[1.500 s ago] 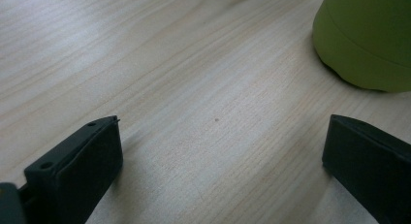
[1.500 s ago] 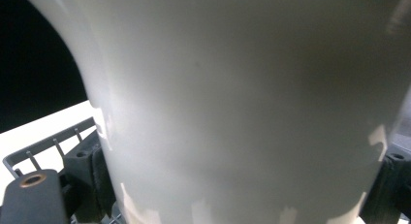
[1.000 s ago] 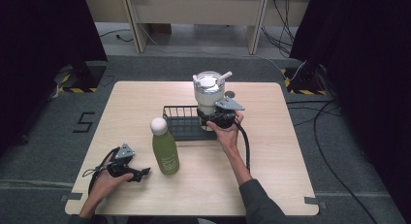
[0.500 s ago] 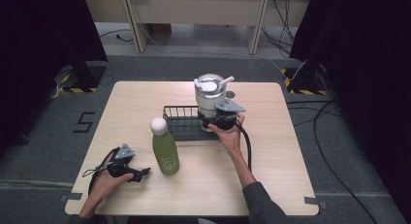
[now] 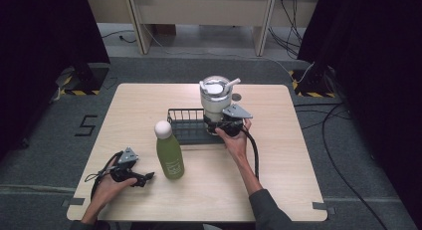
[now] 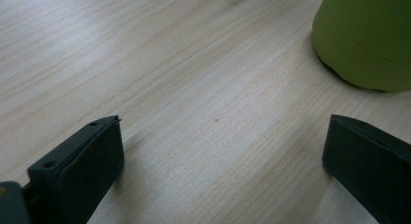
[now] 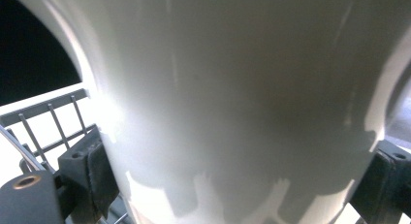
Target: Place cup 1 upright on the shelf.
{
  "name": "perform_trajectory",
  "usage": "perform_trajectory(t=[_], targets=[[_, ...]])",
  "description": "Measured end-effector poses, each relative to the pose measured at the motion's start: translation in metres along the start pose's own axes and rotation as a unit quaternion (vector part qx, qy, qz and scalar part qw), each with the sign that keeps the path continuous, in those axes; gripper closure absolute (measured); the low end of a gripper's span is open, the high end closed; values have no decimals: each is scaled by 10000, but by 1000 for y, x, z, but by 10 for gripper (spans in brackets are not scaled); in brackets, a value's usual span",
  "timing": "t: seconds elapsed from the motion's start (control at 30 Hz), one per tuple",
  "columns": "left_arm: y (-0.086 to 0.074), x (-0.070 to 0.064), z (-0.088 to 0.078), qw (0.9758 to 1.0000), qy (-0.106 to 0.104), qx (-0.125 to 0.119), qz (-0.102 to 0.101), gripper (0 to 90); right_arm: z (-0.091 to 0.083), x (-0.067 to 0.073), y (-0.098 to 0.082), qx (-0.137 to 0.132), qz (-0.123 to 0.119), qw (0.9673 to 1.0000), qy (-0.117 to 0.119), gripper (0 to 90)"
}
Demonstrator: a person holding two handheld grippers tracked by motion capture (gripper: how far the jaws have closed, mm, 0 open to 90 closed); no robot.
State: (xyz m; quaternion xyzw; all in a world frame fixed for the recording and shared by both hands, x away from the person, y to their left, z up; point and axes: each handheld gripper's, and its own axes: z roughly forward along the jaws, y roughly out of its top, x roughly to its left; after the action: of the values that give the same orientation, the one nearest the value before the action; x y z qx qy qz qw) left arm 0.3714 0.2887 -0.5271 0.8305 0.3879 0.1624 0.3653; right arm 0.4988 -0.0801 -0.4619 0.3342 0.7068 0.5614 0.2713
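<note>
Right hand-held gripper [image 5: 215, 126] has its jaws on either side of the white tumbler [image 5: 216, 101], which stands upright in the black wire rack [image 5: 185, 124] near the desk's [image 5: 298, 155] far edge. The jaws have just been easing open, grip loosening. Left hand-held gripper [image 5: 146, 177] rests open by the near-left corner, beside the green bottle [image 5: 169, 151].

Your pale wooden counter [image 5: 298, 180] carries a tall green bottle with a white cap [image 5: 169, 151] near left of centre and a black wire rack [image 5: 186, 124] just beyond it.
</note>
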Motion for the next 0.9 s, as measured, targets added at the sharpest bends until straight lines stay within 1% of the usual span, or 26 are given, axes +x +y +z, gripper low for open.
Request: perform_trajectory(t=[0.07, 0.13, 0.23, 0.43, 0.57, 0.6, 0.67, 0.8, 0.9], targets=[[0, 0, 0, 10000, 0, 1, 0, 4, -1, 1, 0, 16, -20, 10000, -37, 100], [0, 0, 0, 10000, 0, 2, 1, 4, -2, 2, 2, 88, 55, 9999, -106, 97], [0, 0, 0, 10000, -1, -1, -1, 4, -3, 4, 4, 142, 3, 9997, -173, 98], [0, 0, 0, 10000, -1, -1, 0, 4, -5, 4, 6, 196, 25, 9997, -154, 97], [0, 0, 0, 10000, 0, 3, -1, 4, -5, 4, 8, 222, -21, 9996, -159, 95], [0, 0, 0, 10000, 0, 4, -2, 4, -5, 4, 9, 203, -90, 9996, -174, 94], [0, 0, 0, 10000, -1, 2, -2, 4, -6, 4, 11, 137, 0, 9998, -133, 88], [0, 0, 0, 10000, -2, 0, -1, 4, -8, 4, 13, 129, -36, 9998, -130, 89], [0, 0, 0, 10000, -2, 3, -1, 4, -8, 4, 13, 105, 26, 9999, -128, 89]])
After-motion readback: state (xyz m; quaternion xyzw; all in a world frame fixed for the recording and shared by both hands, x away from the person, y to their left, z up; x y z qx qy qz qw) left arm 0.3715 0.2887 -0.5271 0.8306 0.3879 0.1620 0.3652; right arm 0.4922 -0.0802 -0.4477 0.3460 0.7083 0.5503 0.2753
